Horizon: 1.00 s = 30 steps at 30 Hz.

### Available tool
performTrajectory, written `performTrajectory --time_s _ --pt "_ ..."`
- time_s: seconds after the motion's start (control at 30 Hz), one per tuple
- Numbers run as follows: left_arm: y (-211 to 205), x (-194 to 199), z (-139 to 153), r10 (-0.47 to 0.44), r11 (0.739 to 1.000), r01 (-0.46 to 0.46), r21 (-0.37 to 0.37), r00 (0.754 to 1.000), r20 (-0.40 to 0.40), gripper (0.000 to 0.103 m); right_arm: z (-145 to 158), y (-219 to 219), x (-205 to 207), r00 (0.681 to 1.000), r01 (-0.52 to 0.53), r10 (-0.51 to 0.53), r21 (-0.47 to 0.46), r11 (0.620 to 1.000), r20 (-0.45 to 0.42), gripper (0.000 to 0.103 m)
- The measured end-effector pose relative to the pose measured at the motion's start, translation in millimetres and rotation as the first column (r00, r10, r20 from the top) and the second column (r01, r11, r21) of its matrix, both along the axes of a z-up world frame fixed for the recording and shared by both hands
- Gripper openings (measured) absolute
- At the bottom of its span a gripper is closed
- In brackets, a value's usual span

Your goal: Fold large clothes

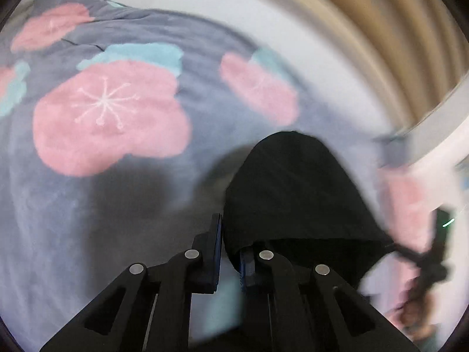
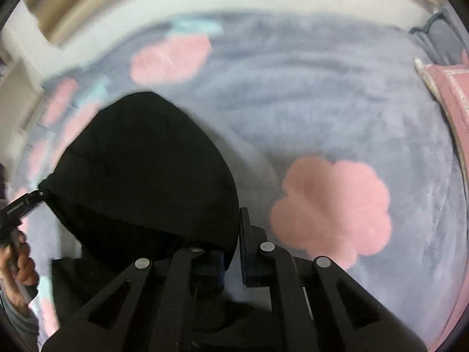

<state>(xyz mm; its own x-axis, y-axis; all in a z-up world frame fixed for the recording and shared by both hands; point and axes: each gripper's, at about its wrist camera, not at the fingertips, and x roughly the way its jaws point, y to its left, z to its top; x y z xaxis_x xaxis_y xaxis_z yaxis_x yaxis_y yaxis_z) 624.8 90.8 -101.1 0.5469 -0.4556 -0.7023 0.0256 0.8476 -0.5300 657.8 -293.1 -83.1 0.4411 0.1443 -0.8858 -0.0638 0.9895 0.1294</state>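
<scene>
A black garment [image 1: 296, 187] hangs stretched between my two grippers above a bed; it also shows in the right wrist view [image 2: 146, 170]. My left gripper [image 1: 230, 240] is shut on one edge of it, the cloth draped over its right finger. My right gripper [image 2: 234, 243] is shut on the other edge, the cloth covering its left finger. The right gripper shows blurred at the right of the left wrist view [image 1: 433, 252]. The left gripper and the hand holding it show at the left edge of the right wrist view [image 2: 17, 211]. Both views are motion-blurred.
A grey-blue blanket with pink and teal flowers [image 1: 111, 111] covers the bed below; it also shows in the right wrist view [image 2: 331, 205]. A pink pillow [image 2: 451, 88] lies at the right. Beige curtains [image 1: 381, 23] hang behind.
</scene>
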Motion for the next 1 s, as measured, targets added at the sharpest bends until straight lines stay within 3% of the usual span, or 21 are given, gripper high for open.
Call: performTrajectory --time_s 0.1,0.17,0.2,0.27,0.33,0.5,0.53,0.67,0.77,0.87,0.9,0.93,1.0 --pt "-8.9 -14.3 9.9 -0.037 0.997 0.037 0.061 0.999 0.006 0.010 11.4 15.9 -24.1 0.997 -0.061 0.067 -0.116 0.991 0.048 0.007" --pt "-14.4 -8.7 -21.4 -0.053 0.992 0.063 0.107 0.994 -0.091 0.010 -9.3 15.9 -24.2 0.998 -0.065 0.067 -0.127 0.990 0.008 0.007" --pt "-14.9 -2.1 -51.5 -0.050 0.988 0.074 0.137 0.984 -0.172 0.011 -29.1 12.3 -20.0 0.998 -0.057 0.053 -0.115 0.992 -0.033 0.007" --pt "-15.7 7.0 -94.2 -0.068 0.989 0.101 0.112 0.962 -0.264 0.013 -61.5 7.1 -9.3 0.993 -0.053 0.043 -0.091 0.994 -0.106 0.007" --pt "-13.4 9.4 -102.4 -0.071 0.993 0.091 0.079 0.971 -0.230 0.014 -98.5 8.8 4.9 0.979 -0.054 0.040 -0.068 0.996 -0.198 0.008" --pt "-7.2 -5.3 -74.1 -0.138 0.983 0.157 0.094 0.974 -0.181 0.018 -83.4 10.6 3.7 0.978 -0.095 0.074 -0.101 0.990 -0.194 0.018" --pt "-4.9 -12.5 -67.7 -0.161 0.977 0.182 0.108 0.971 -0.178 0.021 -76.7 8.2 -1.4 0.979 -0.098 0.077 -0.102 0.990 -0.191 0.027" --pt "4.7 -43.6 -37.7 -0.204 0.958 0.234 0.168 0.963 -0.178 0.022 -30.2 -8.5 -30.4 0.987 -0.098 0.093 -0.031 0.995 -0.134 0.052" --pt "2.5 -50.5 9.8 -0.202 0.964 0.210 0.165 0.977 -0.065 0.022 13.7 -4.6 -32.5 0.992 -0.125 0.125 -0.002 0.992 -0.037 0.059" --pt "-18.6 -24.1 45.8 -0.200 0.973 0.192 0.127 0.978 0.055 0.033 47.6 15.8 -3.8 0.988 -0.142 0.140 0.033 0.989 0.057 0.063" --pt "-29.6 -11.7 52.0 -0.201 0.975 0.191 0.114 0.976 0.085 0.042 52.7 27.1 13.6 0.985 -0.156 0.151 0.057 0.986 0.082 0.065" --pt "-45.4 5.6 50.9 -0.202 0.975 0.190 0.114 0.974 0.105 0.049 52.4 39.8 32.6 0.983 -0.161 0.154 0.061 0.985 0.098 0.069" --pt "-67.2 30.7 28.9 -0.209 0.971 0.199 0.133 0.976 0.068 0.049 35.6 60.0 80.0 0.982 -0.177 0.171 0.069 0.982 0.085 0.069"
